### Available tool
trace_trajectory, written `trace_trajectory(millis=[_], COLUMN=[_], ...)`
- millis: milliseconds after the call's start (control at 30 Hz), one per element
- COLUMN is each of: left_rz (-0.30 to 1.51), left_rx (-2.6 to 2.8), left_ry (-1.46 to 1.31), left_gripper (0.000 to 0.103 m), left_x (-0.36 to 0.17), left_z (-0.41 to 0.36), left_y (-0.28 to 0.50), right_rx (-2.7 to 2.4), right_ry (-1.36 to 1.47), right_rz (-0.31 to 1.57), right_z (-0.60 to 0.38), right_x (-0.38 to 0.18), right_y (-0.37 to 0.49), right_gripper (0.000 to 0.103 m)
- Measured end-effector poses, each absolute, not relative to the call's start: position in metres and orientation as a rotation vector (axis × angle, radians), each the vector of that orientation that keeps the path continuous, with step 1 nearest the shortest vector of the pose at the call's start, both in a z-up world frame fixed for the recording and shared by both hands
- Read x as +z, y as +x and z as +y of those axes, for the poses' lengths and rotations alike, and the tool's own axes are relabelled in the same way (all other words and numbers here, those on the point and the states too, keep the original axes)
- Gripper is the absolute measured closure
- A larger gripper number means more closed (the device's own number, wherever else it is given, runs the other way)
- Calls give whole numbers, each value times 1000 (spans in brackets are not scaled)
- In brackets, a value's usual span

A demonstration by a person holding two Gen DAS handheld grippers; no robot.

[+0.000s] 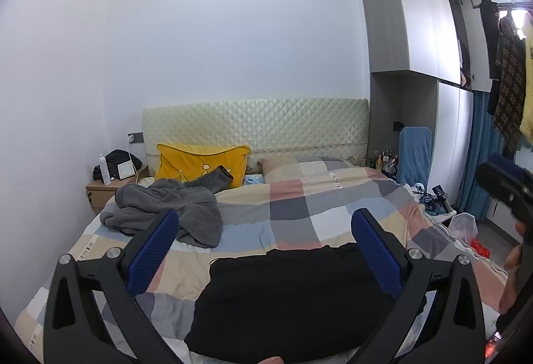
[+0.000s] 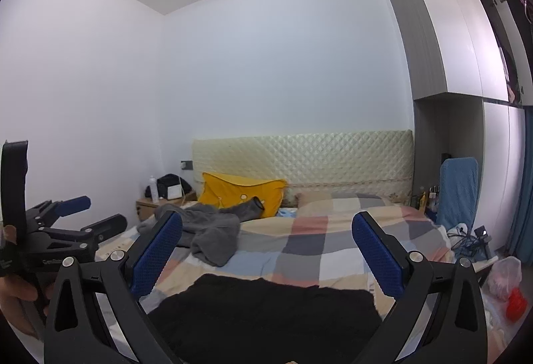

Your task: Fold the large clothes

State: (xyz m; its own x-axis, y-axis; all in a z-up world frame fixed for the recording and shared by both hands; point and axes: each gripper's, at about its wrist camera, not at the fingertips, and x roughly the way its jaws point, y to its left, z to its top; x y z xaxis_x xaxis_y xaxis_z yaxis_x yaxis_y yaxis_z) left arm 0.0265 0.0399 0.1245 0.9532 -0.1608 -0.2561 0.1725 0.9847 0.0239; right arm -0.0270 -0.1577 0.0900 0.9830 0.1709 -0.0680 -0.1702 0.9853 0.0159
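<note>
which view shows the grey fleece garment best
The left wrist view: the grey fleece garment lies larger and mostly uncovered on the bed, clipped only by one tool finger. In the right wrist view it looks smaller, its near-left edge hidden behind a blue finger.

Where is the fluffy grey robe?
The grey robe lies crumpled on the left side of the checked quilt in both views, just in front of the yellow pillow and beyond the black garment.
</note>
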Motion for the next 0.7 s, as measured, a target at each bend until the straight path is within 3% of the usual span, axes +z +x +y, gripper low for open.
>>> trace_trajectory(millis=[700], left_rz=[451], left_rx=[-172], left_ry=[11], left_gripper=[0], left_x=[54], left_z=[11], left_y=[3], right_rx=[81], right_ry=[75], right_rz=[177], right_z=[-159], right_x=[16], right_y=[-71], right_gripper=[0])
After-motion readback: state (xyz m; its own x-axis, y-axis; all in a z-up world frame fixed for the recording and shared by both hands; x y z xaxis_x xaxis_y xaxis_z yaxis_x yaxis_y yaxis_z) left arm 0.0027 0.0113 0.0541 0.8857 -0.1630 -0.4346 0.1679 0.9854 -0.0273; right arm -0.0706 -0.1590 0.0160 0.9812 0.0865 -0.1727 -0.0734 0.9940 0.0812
